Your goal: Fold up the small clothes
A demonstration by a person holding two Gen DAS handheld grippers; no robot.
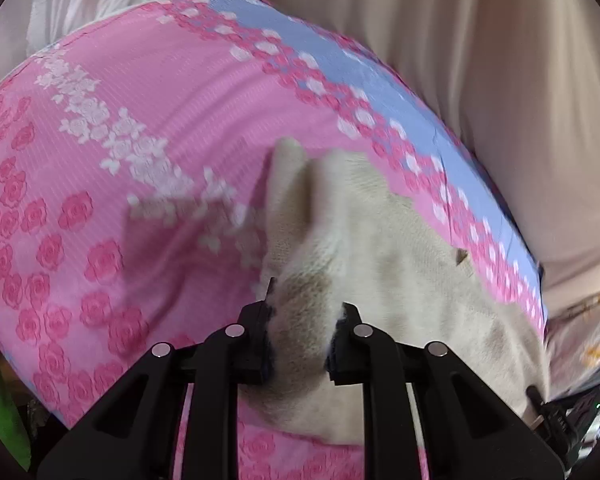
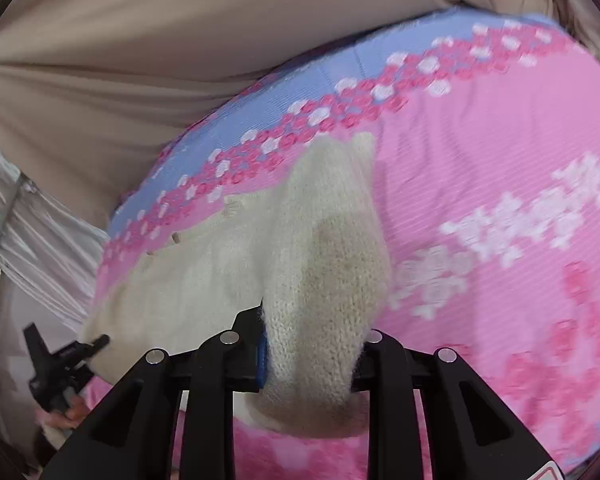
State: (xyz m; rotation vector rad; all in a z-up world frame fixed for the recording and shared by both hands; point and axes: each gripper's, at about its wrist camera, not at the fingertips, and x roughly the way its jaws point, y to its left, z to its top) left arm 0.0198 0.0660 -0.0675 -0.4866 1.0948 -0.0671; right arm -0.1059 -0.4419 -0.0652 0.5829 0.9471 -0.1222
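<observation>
Both the left gripper (image 1: 300, 332) and right gripper (image 2: 312, 356) pinch bunched folds of the cream knit garment (image 1: 380, 248) on the pink floral bedspread (image 1: 140, 100); shallow bites in loose knit could slip, undoing the fold.

no readable text, labels, brands, numbers or signs anywhere

Black left gripper (image 1: 302, 334), right gripper (image 2: 310, 354); silver screws.

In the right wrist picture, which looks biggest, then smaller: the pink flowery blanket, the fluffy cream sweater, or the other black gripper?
1. Pink flowery blanket, fills most of the picture.
2. Cream knitted sweater, though the bunched part clamped in the right gripper looks bigger from nearness.
3. Left gripper, small and far off at the lower left.
</observation>
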